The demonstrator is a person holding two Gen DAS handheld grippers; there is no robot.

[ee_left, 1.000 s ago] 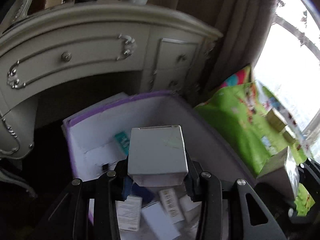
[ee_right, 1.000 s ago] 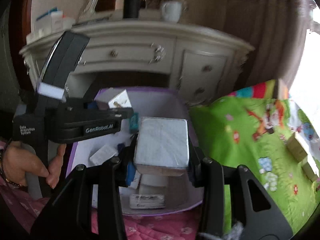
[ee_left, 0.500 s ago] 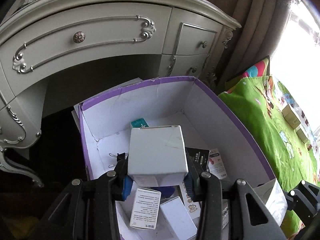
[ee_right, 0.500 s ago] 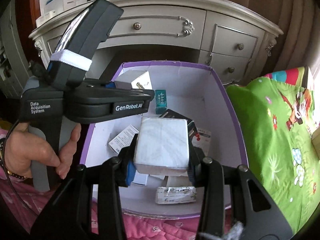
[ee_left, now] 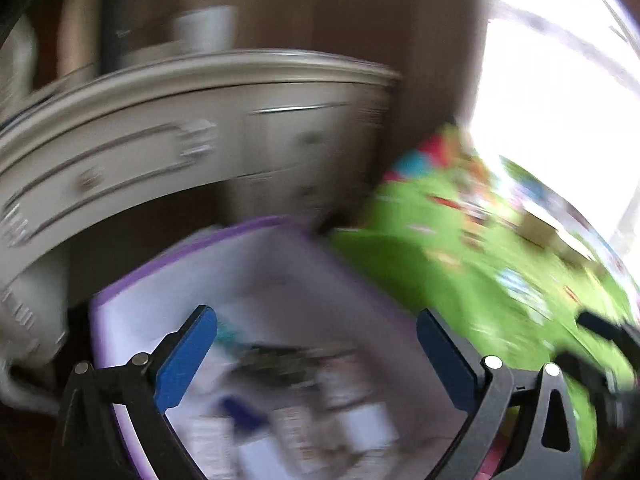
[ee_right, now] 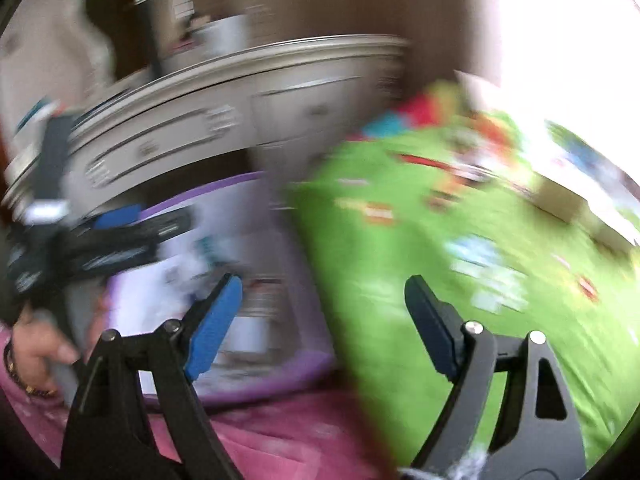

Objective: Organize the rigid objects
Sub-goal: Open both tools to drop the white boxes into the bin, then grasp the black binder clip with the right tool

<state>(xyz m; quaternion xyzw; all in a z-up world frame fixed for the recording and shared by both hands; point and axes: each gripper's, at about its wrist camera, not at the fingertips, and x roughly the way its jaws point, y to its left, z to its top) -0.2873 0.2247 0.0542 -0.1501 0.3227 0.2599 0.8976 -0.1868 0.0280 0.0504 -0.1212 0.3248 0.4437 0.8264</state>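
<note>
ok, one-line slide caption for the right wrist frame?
Motion-blurred right gripper, open and empty, between purple-rimmed box and green play mat.

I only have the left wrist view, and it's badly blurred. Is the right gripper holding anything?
Observer: No. The right gripper is open, with nothing between its blue pads.
Operator: What's in front of it?
Observer: Between its fingers, the purple box's right wall and the green mat show.
Operator: How does the left gripper look from there?
Observer: A hand grips its handle, at the box's left side.
</note>
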